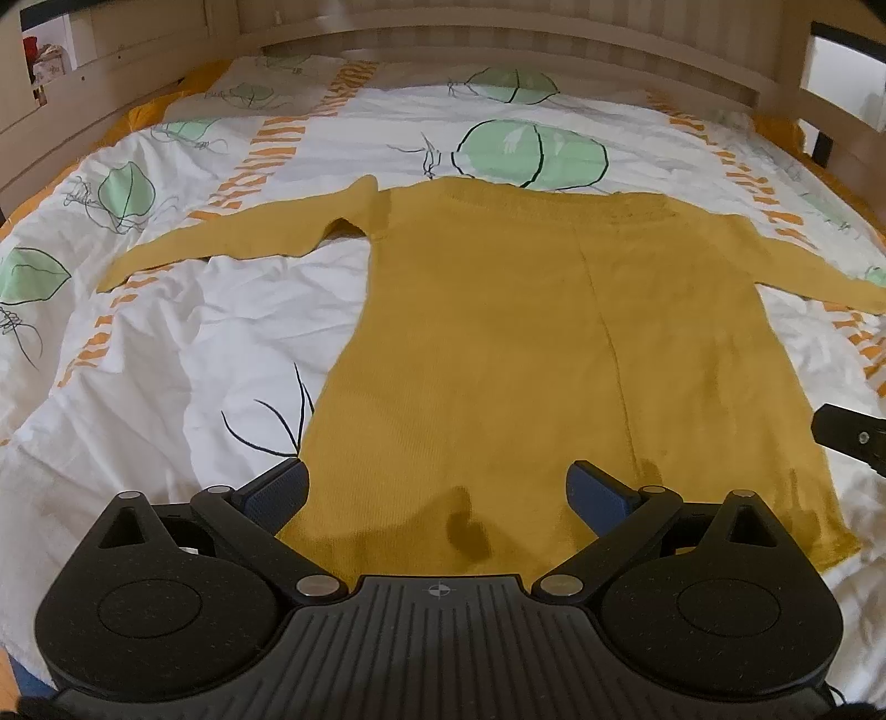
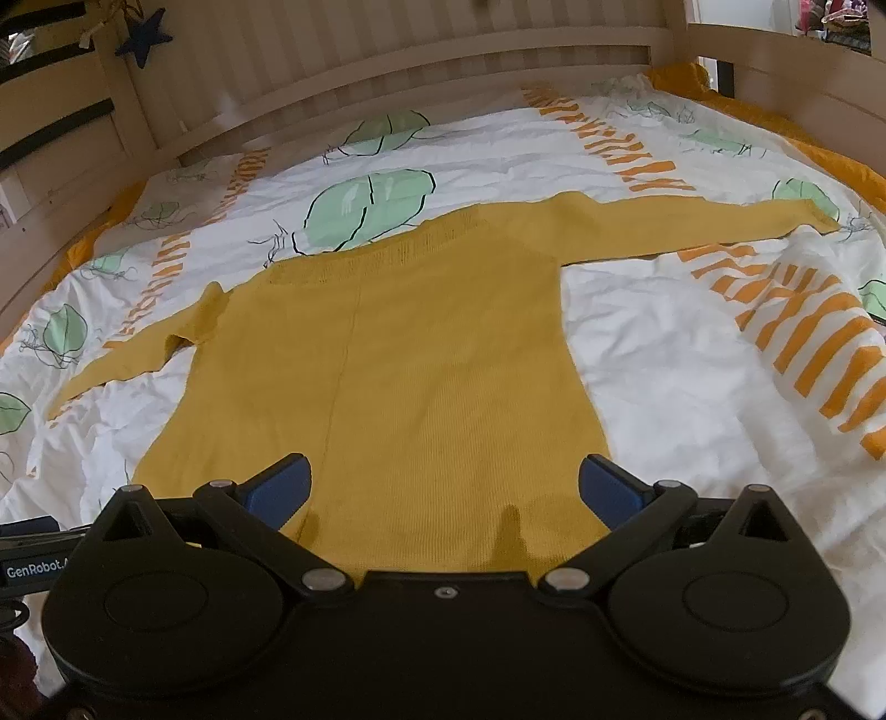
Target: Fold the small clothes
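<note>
A mustard-yellow knit sweater [image 1: 498, 343] lies flat on the bed, hem toward me, both sleeves spread out to the sides; it also shows in the right wrist view [image 2: 421, 354]. Its left sleeve [image 1: 221, 243] has a fold near the shoulder. My left gripper [image 1: 437, 487] is open and empty, hovering over the sweater's near left hem. My right gripper [image 2: 443, 487] is open and empty over the near right hem. A part of the right gripper [image 1: 853, 437] shows at the right edge of the left wrist view.
The bed is covered by a white duvet [image 1: 166, 354] with green leaf prints and orange stripes [image 2: 808, 332]. A wooden slatted bed frame [image 2: 387, 61] runs along the far side and the sides. A dark blue star [image 2: 145, 34] hangs on the frame.
</note>
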`<state>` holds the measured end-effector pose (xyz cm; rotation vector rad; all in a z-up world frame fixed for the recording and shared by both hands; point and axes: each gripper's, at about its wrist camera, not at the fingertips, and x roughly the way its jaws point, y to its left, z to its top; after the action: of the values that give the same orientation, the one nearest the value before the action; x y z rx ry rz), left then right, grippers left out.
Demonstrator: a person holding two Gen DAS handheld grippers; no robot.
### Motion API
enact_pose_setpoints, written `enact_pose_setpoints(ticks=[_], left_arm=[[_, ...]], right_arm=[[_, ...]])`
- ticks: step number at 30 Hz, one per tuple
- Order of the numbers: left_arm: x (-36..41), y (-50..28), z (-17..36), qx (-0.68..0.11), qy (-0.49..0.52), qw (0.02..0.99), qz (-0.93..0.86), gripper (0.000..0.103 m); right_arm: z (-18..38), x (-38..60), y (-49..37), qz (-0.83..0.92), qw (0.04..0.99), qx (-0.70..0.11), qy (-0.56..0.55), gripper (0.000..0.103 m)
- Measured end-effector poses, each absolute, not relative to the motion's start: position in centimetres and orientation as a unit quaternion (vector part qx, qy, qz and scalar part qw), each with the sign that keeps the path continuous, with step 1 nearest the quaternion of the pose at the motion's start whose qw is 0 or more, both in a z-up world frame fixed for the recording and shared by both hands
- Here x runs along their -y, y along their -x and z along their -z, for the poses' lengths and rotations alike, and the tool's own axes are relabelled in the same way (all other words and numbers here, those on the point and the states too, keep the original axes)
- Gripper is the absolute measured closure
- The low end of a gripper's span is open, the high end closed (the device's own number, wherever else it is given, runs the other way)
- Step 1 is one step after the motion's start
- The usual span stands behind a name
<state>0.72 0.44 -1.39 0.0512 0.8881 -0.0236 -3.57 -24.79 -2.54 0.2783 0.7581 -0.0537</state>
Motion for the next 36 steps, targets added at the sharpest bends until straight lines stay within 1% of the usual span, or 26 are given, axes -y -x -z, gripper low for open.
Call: enact_pose_setpoints(ticks=[18, 36], left_arm=[[-0.2, -1.6, 1.8, -0.434, -0.028, 0.9, 0.012, 0.002], [0.6, -7.0, 2.5, -0.414, -0.049, 0.909, 0.03, 0.002]], right_arm=[[3.2, 25.0, 2.5, 0.022, 0.915, -0.378, -0.138, 0.001], [5.3, 26.4, -1.5, 0.0, 0.912, -0.385, -0.142, 0.001]])
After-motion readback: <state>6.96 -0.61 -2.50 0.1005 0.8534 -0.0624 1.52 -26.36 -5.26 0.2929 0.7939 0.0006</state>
